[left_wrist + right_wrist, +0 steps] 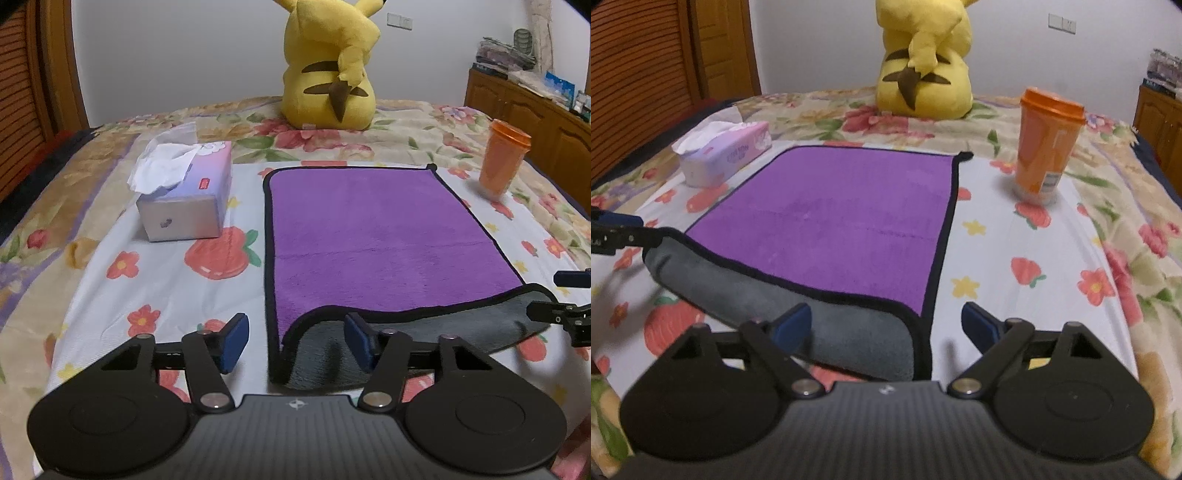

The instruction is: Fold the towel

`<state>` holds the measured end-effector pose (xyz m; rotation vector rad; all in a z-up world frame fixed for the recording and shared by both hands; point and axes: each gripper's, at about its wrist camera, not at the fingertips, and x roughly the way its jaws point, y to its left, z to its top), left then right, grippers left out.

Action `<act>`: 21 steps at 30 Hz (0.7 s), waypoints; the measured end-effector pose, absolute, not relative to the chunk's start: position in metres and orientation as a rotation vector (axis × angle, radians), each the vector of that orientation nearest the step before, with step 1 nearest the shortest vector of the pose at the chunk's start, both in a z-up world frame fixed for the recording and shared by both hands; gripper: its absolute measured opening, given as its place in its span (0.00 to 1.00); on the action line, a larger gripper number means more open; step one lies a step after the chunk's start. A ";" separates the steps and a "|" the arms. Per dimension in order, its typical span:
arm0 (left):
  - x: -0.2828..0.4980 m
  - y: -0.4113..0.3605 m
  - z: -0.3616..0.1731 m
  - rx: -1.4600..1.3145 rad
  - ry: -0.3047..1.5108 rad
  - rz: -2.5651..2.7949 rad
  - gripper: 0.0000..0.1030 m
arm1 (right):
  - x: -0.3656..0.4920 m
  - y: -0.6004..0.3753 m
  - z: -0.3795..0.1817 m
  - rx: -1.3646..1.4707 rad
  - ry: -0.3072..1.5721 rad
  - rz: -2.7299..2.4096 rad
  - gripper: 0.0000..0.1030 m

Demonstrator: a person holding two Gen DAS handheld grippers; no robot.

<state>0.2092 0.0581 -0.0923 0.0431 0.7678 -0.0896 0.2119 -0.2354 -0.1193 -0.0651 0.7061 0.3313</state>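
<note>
The purple towel lies on the bed ahead of both tongs, its near edge curled up grey. Left tongs and right tongs gape released, straddling its near corners.

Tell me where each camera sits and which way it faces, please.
Left wrist: on the left gripper, at the near left corner of the towel, facing the plush toy; its open fingers show, and the right gripper's tip at the right edge.
Right wrist: on the right gripper, at the near right corner, facing the same way; open fingers show.
Shared: towel, tissue box, orange cup, plush toy.
</note>
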 end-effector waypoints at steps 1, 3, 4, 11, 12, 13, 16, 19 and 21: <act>0.211 0.060 -0.094 0.035 0.772 -0.092 0.55 | 0.213 -0.236 -0.120 -0.061 0.714 0.334 0.85; 0.214 0.062 -0.096 0.021 0.785 -0.101 0.53 | 0.215 -0.237 -0.122 -0.053 0.728 0.339 0.85; 0.215 0.062 -0.097 0.019 0.794 -0.105 0.52 | 0.216 -0.237 -0.122 -0.049 0.735 0.342 0.84; 0.221 0.061 -0.105 0.028 0.840 -0.124 0.47 | 0.223 -0.243 -0.129 -0.001 0.784 0.360 0.81; 0.221 0.061 -0.106 0.028 0.845 -0.128 0.45 | 0.224 -0.243 -0.130 0.004 0.792 0.363 0.81; 0.221 0.060 -0.107 0.031 0.849 -0.131 0.43 | 0.225 -0.244 -0.131 0.010 0.799 0.369 0.79; 0.220 0.058 -0.110 0.039 0.857 -0.140 0.35 | 0.227 -0.245 -0.132 0.029 0.819 0.383 0.77; 0.220 0.056 -0.112 0.045 0.864 -0.144 0.32 | 0.227 -0.245 -0.132 0.038 0.831 0.395 0.74; 0.220 0.055 -0.114 0.058 0.865 -0.143 0.32 | 0.226 -0.244 -0.130 0.037 0.828 0.405 0.71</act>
